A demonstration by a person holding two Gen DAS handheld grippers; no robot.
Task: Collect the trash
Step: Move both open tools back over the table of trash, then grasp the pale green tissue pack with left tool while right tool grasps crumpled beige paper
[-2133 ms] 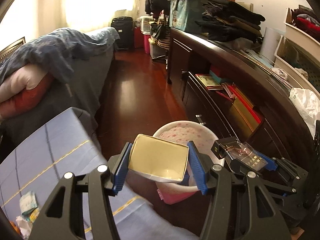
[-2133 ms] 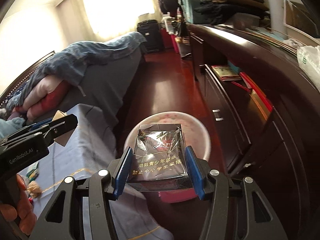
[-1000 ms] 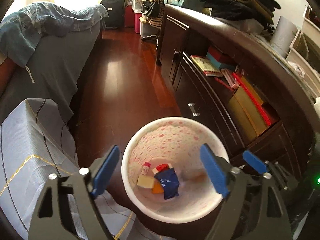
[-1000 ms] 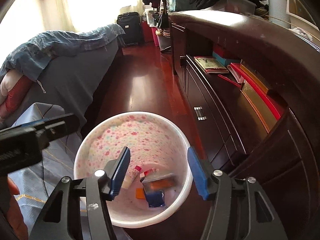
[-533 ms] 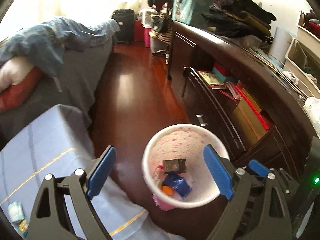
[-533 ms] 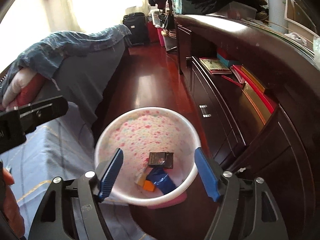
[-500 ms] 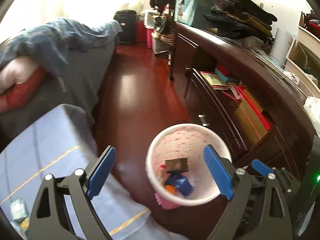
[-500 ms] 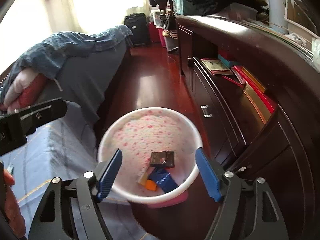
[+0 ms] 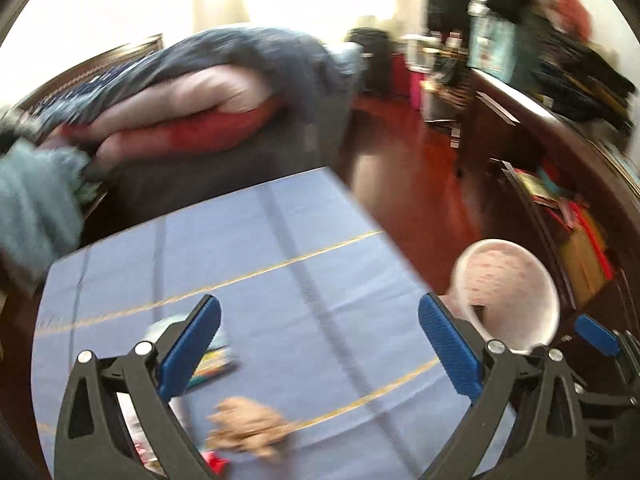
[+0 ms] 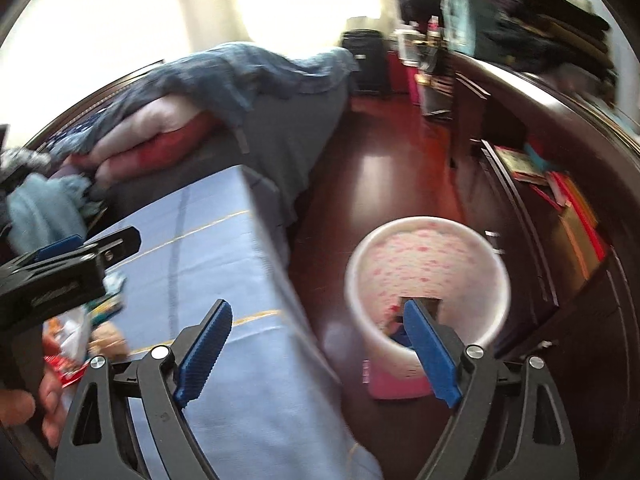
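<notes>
Trash on worktop (image 9: 280, 264), near corner by left gripper (image 9: 319, 342): one tan crumpled wad (image 9: 250, 426), one flat multicoloured wrapper (image 9: 212, 362) partly behind the left blue pad, one red scrap (image 9: 214, 460) at the bottom edge. All blurred; exact kind not readable. Right view shows the same cluster at far left, behind the other gripper's body: wad (image 10: 110, 338), red-and-white wrapper (image 10: 66, 354).

Left gripper: jaws spread wide, released, nothing between the pads. It hangs over the blue cloth with gold lines, above the trash, not touching it.

Right gripper (image 10: 318, 350): jaws also spread wide, released, holding nothing. Left pad sits over the worktop edge, right pad over the bin (image 10: 428, 280). No contact seen.

Bin: one, white with pink speckles, pink base, standing on the red-brown floor (image 10: 384, 184) between worktop and dark cabinet (image 10: 560, 208). Inside, partly hidden by the right pad: one dark box (image 10: 430, 305), something blue and a red bit below it; count inside uncertain. In left view the bin (image 9: 508, 292) is at right, beyond the worktop edge; contents not visible there.

Bed (image 9: 224, 112): one, behind the worktop, blue-grey cover over pink and red bedding.

Bare hand (image 10: 24, 404) at lower left of right view, under the left gripper body
</notes>
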